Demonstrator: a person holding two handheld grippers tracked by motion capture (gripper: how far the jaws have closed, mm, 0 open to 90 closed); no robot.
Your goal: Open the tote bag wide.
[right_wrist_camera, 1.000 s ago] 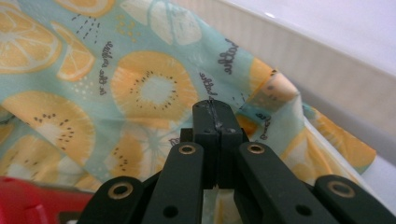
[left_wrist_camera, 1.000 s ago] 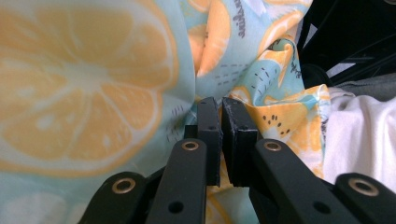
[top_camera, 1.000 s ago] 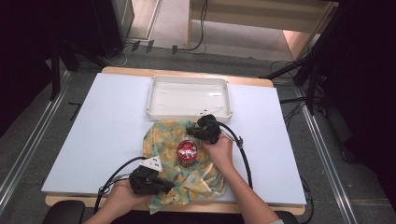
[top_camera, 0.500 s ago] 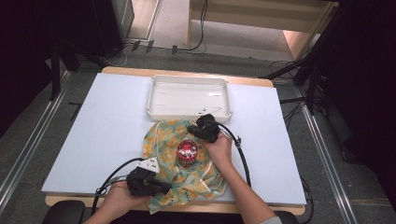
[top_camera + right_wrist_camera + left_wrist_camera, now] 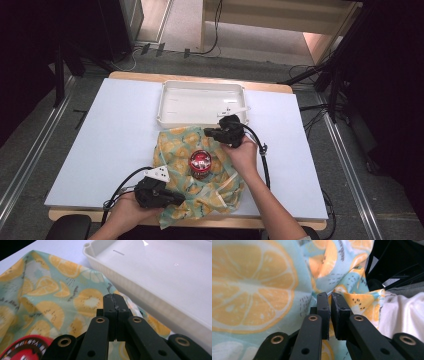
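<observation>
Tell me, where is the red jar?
In the high view the red jar stands in the middle of the orange-print cloth, just in front of the white tray, between the two hand-held grippers.

One cloth (image 5: 200,172), printed with orange slices, lies on the table, and on it stands one red-lidded jar (image 5: 200,163). One white tray (image 5: 200,103) sits just past the cloth. There is one table (image 5: 110,135) with a pale top. Two grippers are at work: the left gripper (image 5: 172,200) and the right gripper (image 5: 209,132), each in one hand, so two hands in all, and each trails one black cable, two cables counted
</observation>
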